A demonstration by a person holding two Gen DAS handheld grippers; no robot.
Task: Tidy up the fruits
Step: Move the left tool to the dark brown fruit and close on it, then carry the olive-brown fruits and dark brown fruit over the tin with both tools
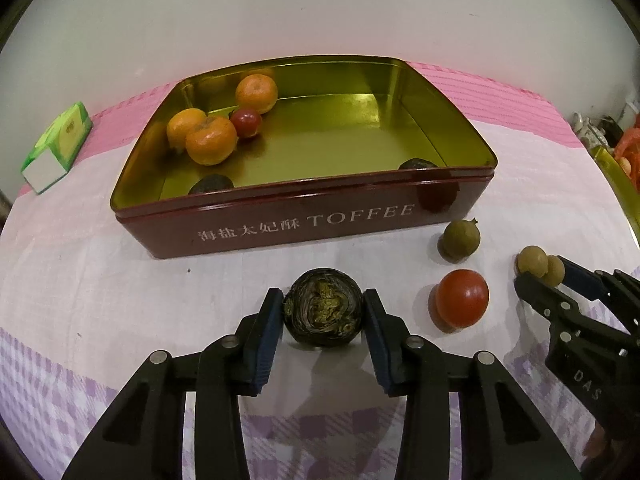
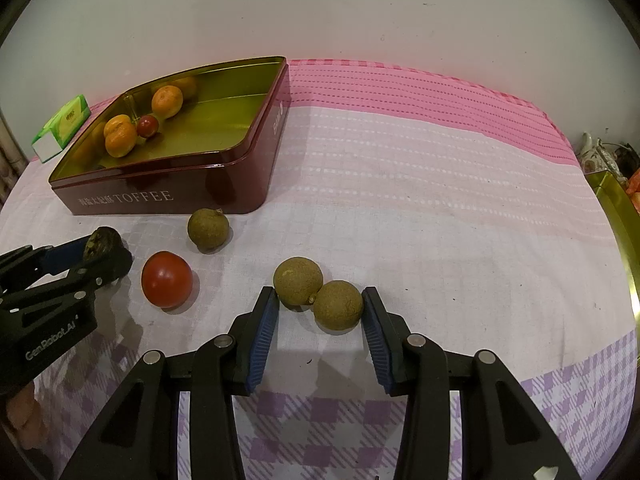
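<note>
Left gripper is clamped on the dark fruit, on the cloth directly before the tin. Right gripper brackets 2 longans, pads touching both; tin lies far left.

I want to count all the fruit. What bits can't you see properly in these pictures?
- Left wrist view: two dark fruits inside the toffee tin, mostly hidden by its front wall.
- Right wrist view: those dark fruits are fully hidden.
- Both views: orange things at the right edge, cut off, too small.
</note>
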